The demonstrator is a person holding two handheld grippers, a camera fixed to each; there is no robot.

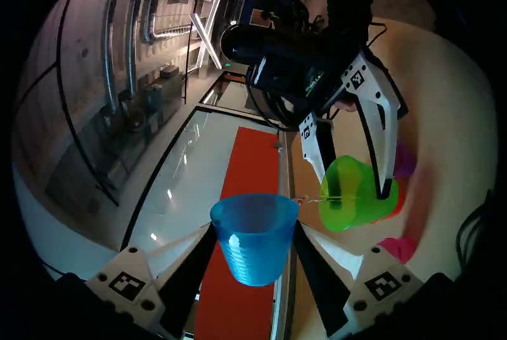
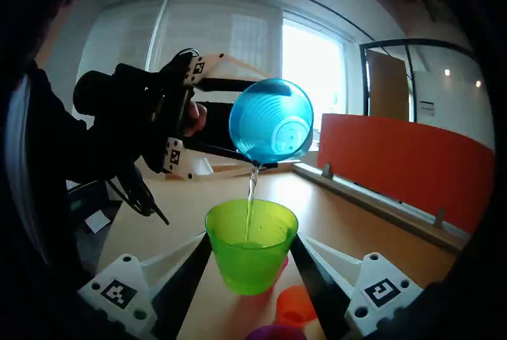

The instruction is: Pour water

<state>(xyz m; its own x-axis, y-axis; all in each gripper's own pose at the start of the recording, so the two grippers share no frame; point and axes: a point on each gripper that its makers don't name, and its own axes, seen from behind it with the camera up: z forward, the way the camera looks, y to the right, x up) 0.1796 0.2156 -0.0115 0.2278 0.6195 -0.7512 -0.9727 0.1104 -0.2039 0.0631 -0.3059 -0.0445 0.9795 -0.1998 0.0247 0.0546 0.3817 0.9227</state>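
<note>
Pouring is under way: a thin water stream [image 2: 251,191] falls from the lip of the blue cup [image 2: 271,121], which is tipped just above the green cup [image 2: 250,264] and ahead of the right gripper [image 2: 251,241]. That gripper's fingers press on the green cup's sides. The left gripper [image 1: 255,232] clamps the blue cup by its walls. Both cups look like thin, light plastic that would flex if squeezed, so a gentle mid-wall hold suits. The green one seems perhaps a third full, though its tinted wall makes that uncertain. Below the right gripper an orange cup [image 2: 295,305] stands on the table [image 2: 355,226].
</note>
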